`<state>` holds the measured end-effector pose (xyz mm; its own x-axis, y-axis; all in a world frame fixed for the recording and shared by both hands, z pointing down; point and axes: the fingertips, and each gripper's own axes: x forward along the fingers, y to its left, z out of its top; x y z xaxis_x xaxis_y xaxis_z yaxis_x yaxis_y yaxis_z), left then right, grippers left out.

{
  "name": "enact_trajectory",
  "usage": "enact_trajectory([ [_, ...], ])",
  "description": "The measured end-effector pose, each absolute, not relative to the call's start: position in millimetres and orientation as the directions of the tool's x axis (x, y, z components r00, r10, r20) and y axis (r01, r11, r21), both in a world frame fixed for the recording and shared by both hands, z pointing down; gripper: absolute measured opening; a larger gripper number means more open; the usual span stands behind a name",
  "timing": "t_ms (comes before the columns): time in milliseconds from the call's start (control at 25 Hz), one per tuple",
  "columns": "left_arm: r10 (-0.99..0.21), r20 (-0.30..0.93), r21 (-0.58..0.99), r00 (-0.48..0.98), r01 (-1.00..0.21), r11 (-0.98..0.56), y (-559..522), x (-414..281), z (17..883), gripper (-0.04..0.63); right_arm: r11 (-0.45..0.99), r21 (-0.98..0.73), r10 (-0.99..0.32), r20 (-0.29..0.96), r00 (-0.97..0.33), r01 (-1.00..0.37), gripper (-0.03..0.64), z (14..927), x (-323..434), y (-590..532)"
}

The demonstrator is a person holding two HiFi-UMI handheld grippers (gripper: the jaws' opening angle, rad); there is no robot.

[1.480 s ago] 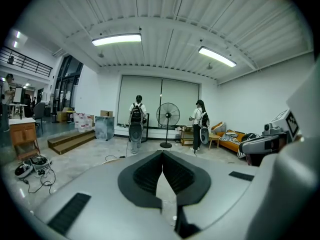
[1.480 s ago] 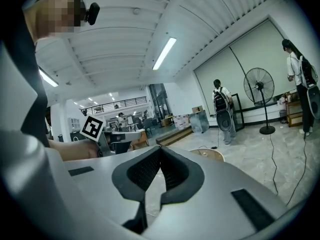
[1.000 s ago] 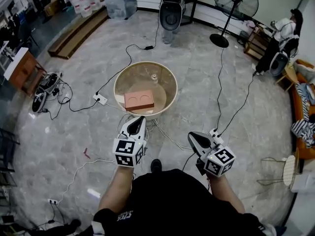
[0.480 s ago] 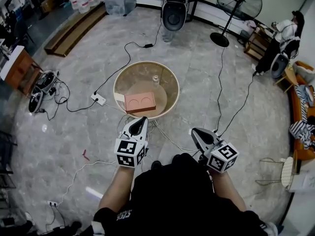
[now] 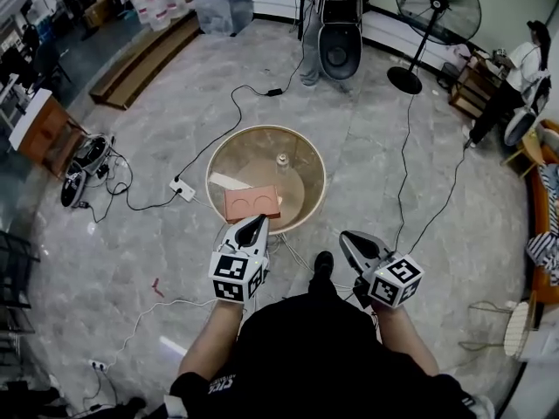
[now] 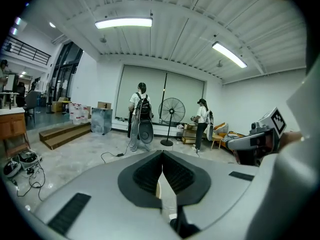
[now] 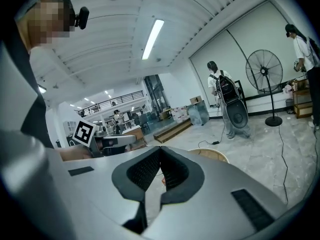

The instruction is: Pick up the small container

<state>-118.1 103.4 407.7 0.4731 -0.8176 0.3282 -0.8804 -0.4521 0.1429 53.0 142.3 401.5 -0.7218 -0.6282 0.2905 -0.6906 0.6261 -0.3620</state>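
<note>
Since the small container (image 5: 282, 159) stands untouched near the middle of the round table (image 5: 322, 186), this reads as the approach. The left hand-held gripper (image 5: 258, 221) at the table's near rim and the right hand-held gripper (image 5: 344, 238) beside it are closed and empty. One must open and reach in.

We see the small container (image 5: 282, 159) only in the head view, and it is very small there. It looks pale, whitish or clear, with a slightly darker top, and it seems to stand upright. We cannot tell if it is closed or if something is inside. It stands on the round beige surface (image 5: 306, 151), in the far half, a little right of the middle and away from the rim. The pink-brown box (image 5: 252, 202) lies nearer to us on the same surface, and the white strip (image 5: 229, 182) lies left of this box. The container stands apart from both of them.
</note>
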Motion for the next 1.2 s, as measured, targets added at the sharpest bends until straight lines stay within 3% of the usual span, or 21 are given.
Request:
enact_trajectory([
  [560,-0.814,0.406,0.133,0.417,-0.908,-0.399,-55.8,-2.9,407.8,0.014,0.680,-0.427,-0.525,0.284,-0.802,-0.596,0.015,412.0,155.5,-37.4],
  [840,-0.832,0.428,0.094,0.354,-0.933,-0.348,-86.0,12.5,409.1,0.014,0.691,-0.429,-0.524,0.257,-0.812,-0.582,0.015,408.9,188.0,-90.6],
  [1200,-0.846,0.422,0.124,0.327,-0.945,-0.303,-117.9,-19.4,425.6,0.014,0.716,-0.449,-0.437,0.308,-0.845,-0.534,0.015,431.8,147.0,-96.5],
])
